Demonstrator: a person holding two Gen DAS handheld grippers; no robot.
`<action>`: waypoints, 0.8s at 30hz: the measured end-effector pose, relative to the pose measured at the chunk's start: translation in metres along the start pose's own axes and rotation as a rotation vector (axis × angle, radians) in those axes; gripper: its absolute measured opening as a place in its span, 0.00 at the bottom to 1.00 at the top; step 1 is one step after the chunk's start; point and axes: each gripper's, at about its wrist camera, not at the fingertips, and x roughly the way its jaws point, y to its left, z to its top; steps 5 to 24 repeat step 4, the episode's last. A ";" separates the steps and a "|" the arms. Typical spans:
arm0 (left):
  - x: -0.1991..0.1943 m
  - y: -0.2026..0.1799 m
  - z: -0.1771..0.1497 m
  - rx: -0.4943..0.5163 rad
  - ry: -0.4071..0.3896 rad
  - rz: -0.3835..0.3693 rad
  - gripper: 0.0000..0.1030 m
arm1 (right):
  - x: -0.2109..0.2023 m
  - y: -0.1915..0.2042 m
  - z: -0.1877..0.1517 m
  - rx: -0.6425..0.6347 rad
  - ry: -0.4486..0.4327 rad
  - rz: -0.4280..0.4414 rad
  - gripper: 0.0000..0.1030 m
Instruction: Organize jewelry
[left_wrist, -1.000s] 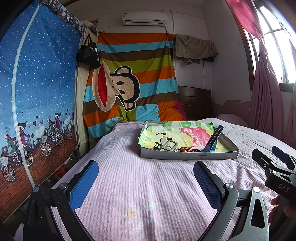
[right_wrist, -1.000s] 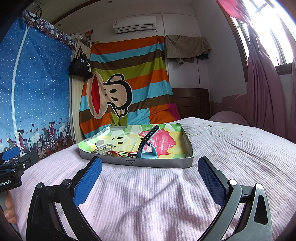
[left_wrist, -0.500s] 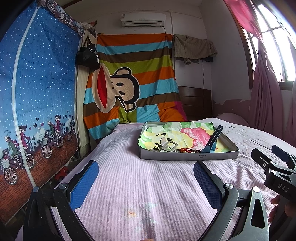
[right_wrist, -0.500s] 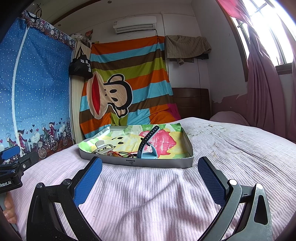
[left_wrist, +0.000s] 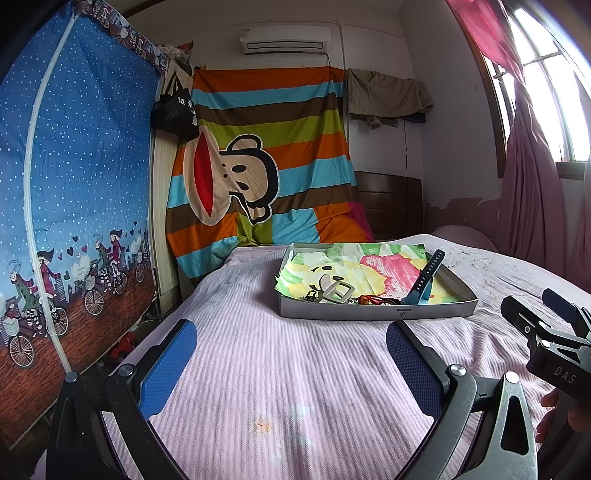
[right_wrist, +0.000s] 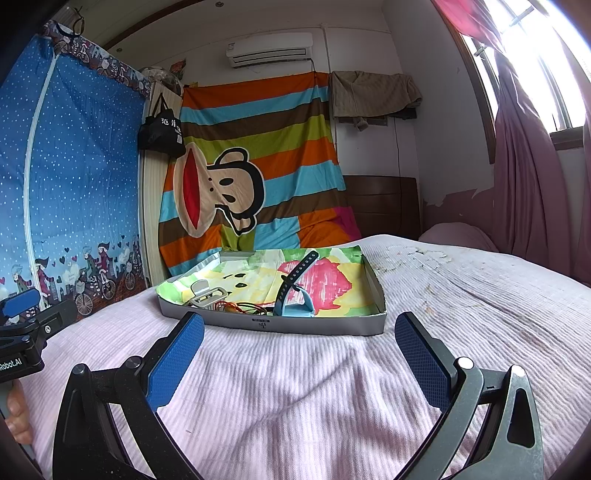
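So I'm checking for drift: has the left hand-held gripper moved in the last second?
Barely. The left hand-held gripper has crept slightly right: the grey tray sits about where it did, while the blue wardrobe cover edged left.

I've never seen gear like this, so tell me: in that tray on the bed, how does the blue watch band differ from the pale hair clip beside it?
The watch band is dark blue with a light blue loop; the hair clip is pale grey-white. The watch band's strap sticks up at a slant, while the hair clip lies low. The watch band sits nearer the tray's middle, the hair clip at its left end. Both rest inside the tray near its front wall, untouched by either gripper.
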 end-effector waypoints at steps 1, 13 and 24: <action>0.000 -0.002 0.000 0.000 -0.001 0.000 1.00 | 0.000 0.000 0.000 0.000 0.000 0.000 0.99; 0.000 -0.002 0.000 0.000 -0.001 0.000 1.00 | 0.000 0.000 0.000 0.000 0.000 0.000 0.99; 0.000 -0.002 0.000 0.000 -0.001 0.000 1.00 | 0.000 0.000 0.000 0.000 0.000 0.000 0.99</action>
